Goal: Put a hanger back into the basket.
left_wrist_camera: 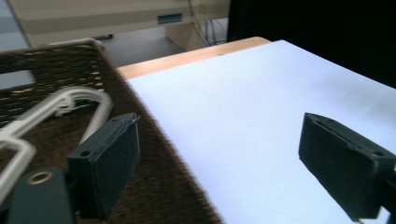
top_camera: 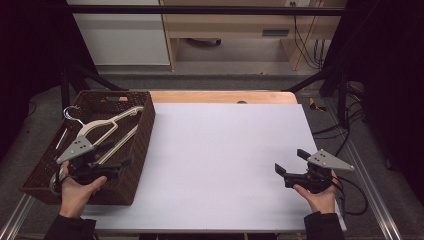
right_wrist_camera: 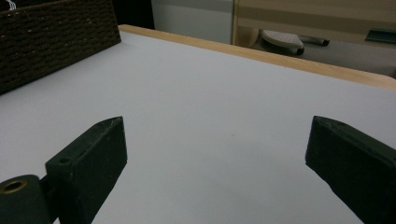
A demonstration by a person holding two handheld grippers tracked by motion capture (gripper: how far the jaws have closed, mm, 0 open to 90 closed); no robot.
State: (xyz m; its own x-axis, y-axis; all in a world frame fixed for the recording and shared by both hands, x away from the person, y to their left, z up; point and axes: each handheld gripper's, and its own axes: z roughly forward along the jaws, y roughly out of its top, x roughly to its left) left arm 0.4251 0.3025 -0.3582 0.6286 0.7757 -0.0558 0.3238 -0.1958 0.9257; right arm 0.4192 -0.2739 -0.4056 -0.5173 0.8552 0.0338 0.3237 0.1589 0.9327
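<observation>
The left gripper (top_camera: 117,155) hangs over the basket's (top_camera: 142,135) right wall, at 9 o'clock on the table, jaws spread with nothing between them. The hanger (top_camera: 102,131) lies inside the basket, just toward 11 o'clock from it, apparently placed there, so the putting-away step looks finished. The next move likely calls for lifting this gripper clear of the wall, toward 3 o'clock over the white board (top_camera: 220,160). The right gripper (top_camera: 290,162) waits at 4 o'clock, jaws wide and empty. The board is bare; only the basket wall and the hanger's wire hook (top_camera: 72,114) could snag the left gripper. A wooden edge (top_camera: 220,96) shows at 12 o'clock.
</observation>
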